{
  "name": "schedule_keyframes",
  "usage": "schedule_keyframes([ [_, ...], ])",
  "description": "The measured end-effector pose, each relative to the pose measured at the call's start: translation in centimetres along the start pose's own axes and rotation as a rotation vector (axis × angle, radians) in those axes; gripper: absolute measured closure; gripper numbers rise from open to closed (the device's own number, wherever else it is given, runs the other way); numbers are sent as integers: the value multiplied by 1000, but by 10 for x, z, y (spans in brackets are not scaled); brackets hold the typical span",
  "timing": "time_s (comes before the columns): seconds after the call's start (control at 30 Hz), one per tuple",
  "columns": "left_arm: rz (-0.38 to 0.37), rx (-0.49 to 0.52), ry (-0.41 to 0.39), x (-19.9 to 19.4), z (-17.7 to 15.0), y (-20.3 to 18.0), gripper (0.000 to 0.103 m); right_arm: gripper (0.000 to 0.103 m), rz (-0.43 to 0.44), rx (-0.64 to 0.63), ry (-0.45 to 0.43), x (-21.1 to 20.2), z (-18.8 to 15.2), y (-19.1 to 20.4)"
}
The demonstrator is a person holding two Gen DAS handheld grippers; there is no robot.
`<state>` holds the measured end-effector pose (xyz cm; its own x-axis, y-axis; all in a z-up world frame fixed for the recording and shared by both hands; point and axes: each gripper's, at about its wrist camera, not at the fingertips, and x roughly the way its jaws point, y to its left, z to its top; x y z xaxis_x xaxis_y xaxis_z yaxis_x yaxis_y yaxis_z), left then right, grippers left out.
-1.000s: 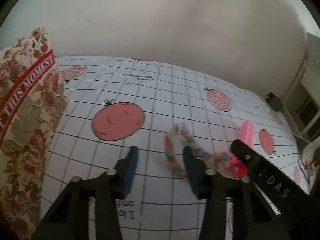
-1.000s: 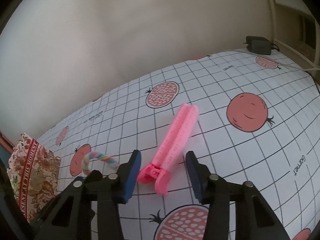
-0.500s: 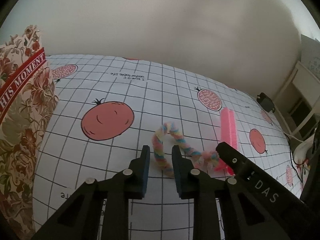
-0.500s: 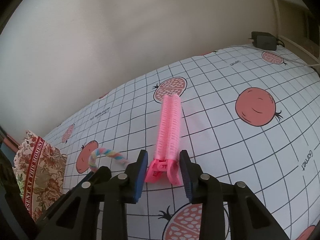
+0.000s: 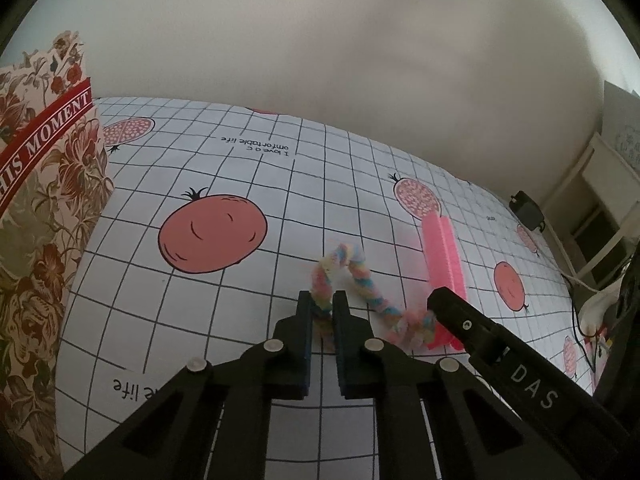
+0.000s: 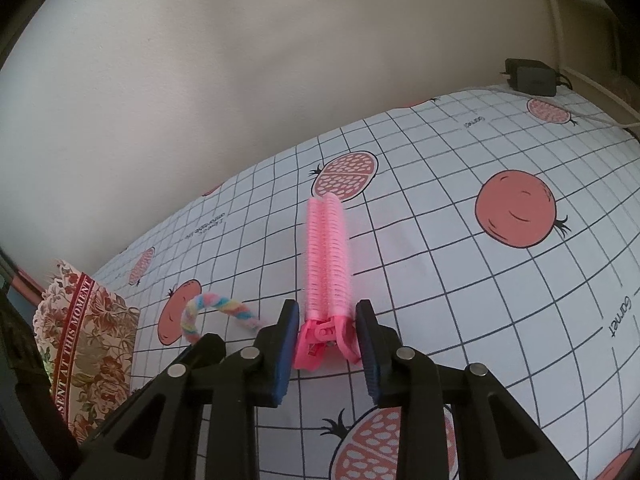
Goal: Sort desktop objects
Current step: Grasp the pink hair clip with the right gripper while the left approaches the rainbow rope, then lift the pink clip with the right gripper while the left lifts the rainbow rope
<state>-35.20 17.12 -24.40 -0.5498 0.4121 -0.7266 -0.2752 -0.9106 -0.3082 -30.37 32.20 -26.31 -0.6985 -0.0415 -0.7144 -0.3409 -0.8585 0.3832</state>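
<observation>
Pastel twisted rope loop [image 5: 352,280] and pink hair-roller clip [image 5: 444,256] both lie on the bench [image 5: 240,280] with its grid-and-pomegranate cloth; neither looks lifted, so sorting seems barely begun, both pickups at grasp stage, carry and placement all left.

Left wrist view: left gripper [image 5: 322,312] fingers nearly shut, pinching one leg of the rope loop near its lower end; rest of loop arcs away over the cloth, far end frayed, touching the clip's hinge end; right gripper [image 5: 452,304] comes in from the right, only one black finger visible here, its tip over the clip's near end; floral box [image 5: 44,220] stands at left edge, likely a sorting bin, judgement only; black adapter [image 5: 528,210] at far bench edge.

Right wrist view: right gripper [image 6: 327,336] fingers part open, straddling the clip's [image 6: 326,264] hinge end, pads just beside the handles, contact unclear, not yet clamped; roller body runs straight away from the camera; rope loop [image 6: 216,310] to the left, its held end hidden behind the left gripper's black finger [image 6: 204,344]; floral box [image 6: 80,344] low left; adapter [image 6: 530,78] with cable at far corner.

Only the left view shows the pinch on the rope; only the right view shows the gap around the clip.
</observation>
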Motion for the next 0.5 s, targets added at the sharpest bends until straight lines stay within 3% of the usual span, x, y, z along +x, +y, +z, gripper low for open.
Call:
schedule_keyframes([
  [0.5, 19, 34, -52, -13, -1, -4, 96, 72, 51, 45, -34, -17, 8, -3],
])
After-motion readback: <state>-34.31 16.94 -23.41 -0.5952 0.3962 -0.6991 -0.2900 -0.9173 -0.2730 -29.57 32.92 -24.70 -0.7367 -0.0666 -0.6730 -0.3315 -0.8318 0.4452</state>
